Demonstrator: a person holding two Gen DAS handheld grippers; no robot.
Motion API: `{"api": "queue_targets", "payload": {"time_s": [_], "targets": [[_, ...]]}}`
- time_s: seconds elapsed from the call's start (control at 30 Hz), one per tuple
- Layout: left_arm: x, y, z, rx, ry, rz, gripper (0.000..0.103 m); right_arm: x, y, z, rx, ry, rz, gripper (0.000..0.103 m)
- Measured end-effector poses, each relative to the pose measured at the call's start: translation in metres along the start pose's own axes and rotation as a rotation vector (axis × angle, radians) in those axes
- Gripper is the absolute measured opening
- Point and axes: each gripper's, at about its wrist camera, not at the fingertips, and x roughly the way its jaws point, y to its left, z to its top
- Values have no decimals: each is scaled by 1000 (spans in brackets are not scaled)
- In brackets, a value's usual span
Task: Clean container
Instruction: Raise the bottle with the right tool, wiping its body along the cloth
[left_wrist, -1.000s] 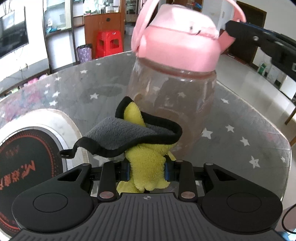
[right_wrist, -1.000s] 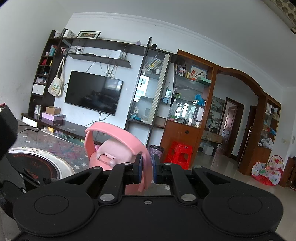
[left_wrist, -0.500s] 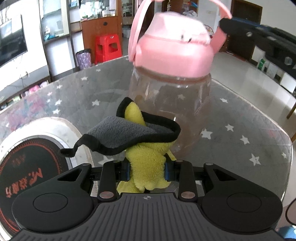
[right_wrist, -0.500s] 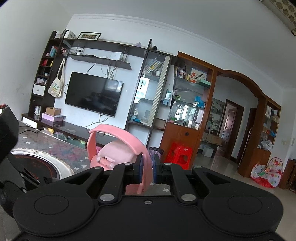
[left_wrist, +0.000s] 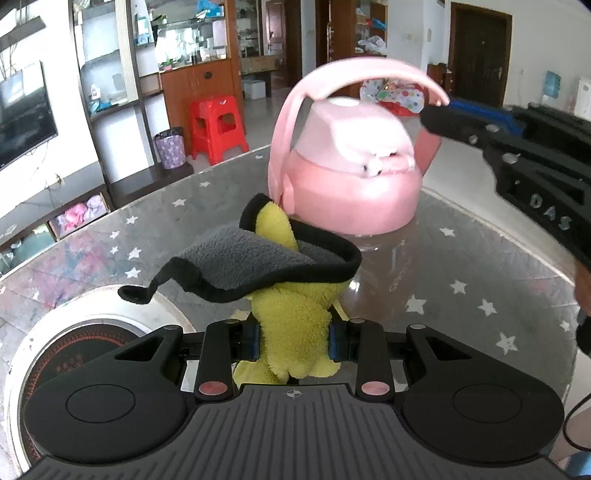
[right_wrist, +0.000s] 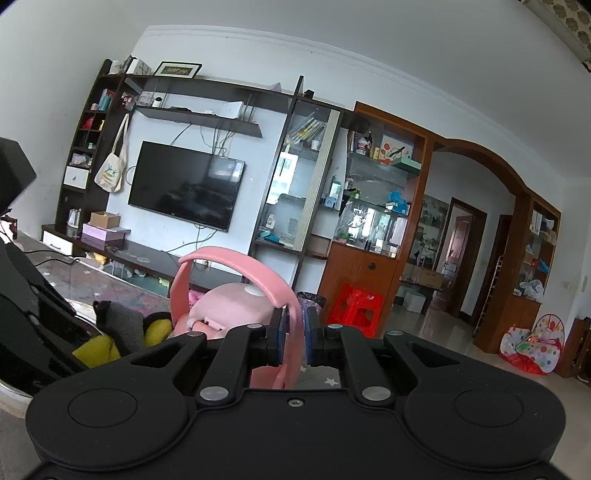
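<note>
Table (left_wrist: 461, 254): starred glass top; induction hob (left_wrist: 74, 354) near left, red print unreadable.
Bottle (left_wrist: 351, 192): clear, pink lid, mid-table; right gripper (right_wrist: 293, 341) clenched on pink handle (right_wrist: 258, 266). Risk: tipping, handle slipping.
Cloth (left_wrist: 291, 295): yellow-grey, grasped by left gripper (left_wrist: 293, 339), touching the bottle; could snag.
Writing: "DAS" on right gripper.

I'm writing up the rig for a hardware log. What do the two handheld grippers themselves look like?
Both are matte black plastic. The left gripper has a ribbed grey top, round bosses either side, coppery pivot rivets and blue finger pads. The right gripper has silver rivets and blue pads; from the left wrist view its side bears raised letters "DAS". A thin black cable runs at the right edge.
</note>
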Motion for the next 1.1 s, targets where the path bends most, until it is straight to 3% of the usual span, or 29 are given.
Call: {"api": "queue_targets", "payload": {"time_s": [0.73, 1.1], "targets": [[33, -1, -23, -3, 88, 11, 32, -26, -21, -18, 48, 35, 11, 11], [36, -32, -21, 55, 77, -48, 32, -25, -43, -16, 46, 68, -9, 12]]}}
